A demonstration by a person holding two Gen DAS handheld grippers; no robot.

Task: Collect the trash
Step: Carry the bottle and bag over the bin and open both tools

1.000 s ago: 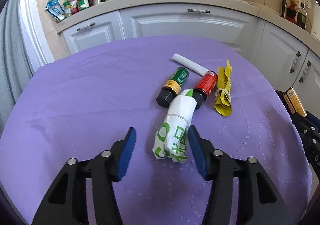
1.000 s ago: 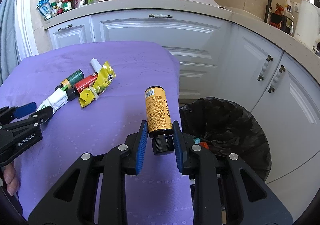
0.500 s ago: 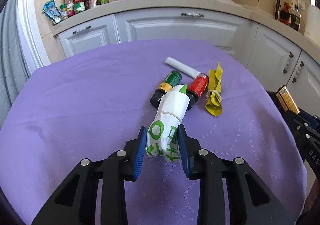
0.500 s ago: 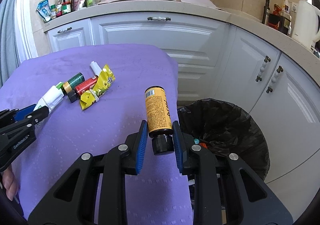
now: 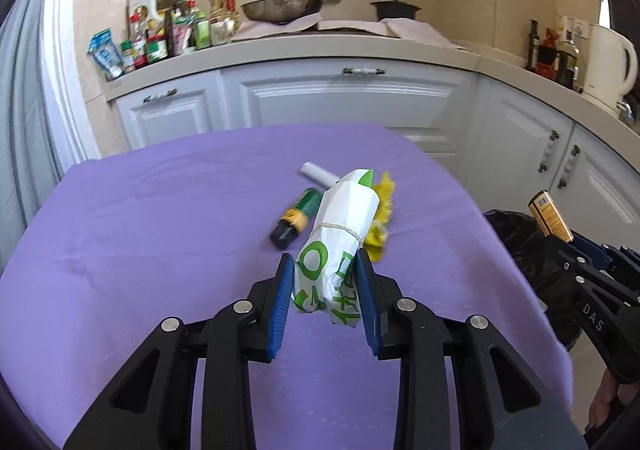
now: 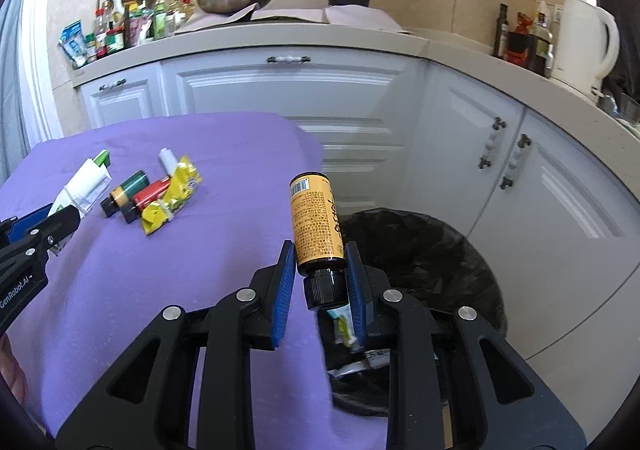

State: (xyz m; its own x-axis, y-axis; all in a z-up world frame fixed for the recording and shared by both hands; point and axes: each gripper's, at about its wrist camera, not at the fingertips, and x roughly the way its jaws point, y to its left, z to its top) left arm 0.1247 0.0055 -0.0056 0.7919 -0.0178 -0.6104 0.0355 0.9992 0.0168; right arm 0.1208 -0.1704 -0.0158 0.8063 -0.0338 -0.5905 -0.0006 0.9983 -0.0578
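Note:
My left gripper (image 5: pixel 326 300) is shut on a white and green wrapper bundle (image 5: pixel 340 242) and holds it lifted above the purple table (image 5: pixel 140 250). The bundle also shows in the right wrist view (image 6: pixel 82 186). My right gripper (image 6: pixel 320 282) is shut on an orange bottle (image 6: pixel 316 222), cap down, at the table's right edge beside the black trash bin (image 6: pixel 432 250). A green bottle (image 6: pixel 126 192), a red bottle (image 6: pixel 148 198), a yellow wrapper (image 6: pixel 174 196) and a white tube (image 6: pixel 166 160) lie together on the table.
White cabinets (image 6: pixel 288 90) and a cluttered counter (image 6: pixel 132 26) stand behind the table. The trash bin holds some scraps (image 6: pixel 344 326). A white kettle (image 6: pixel 580 42) stands at the far right.
My left gripper closed on the white and green bundle and lifted it off the table. My right gripper carried the orange bottle rightward to the bin's edge.

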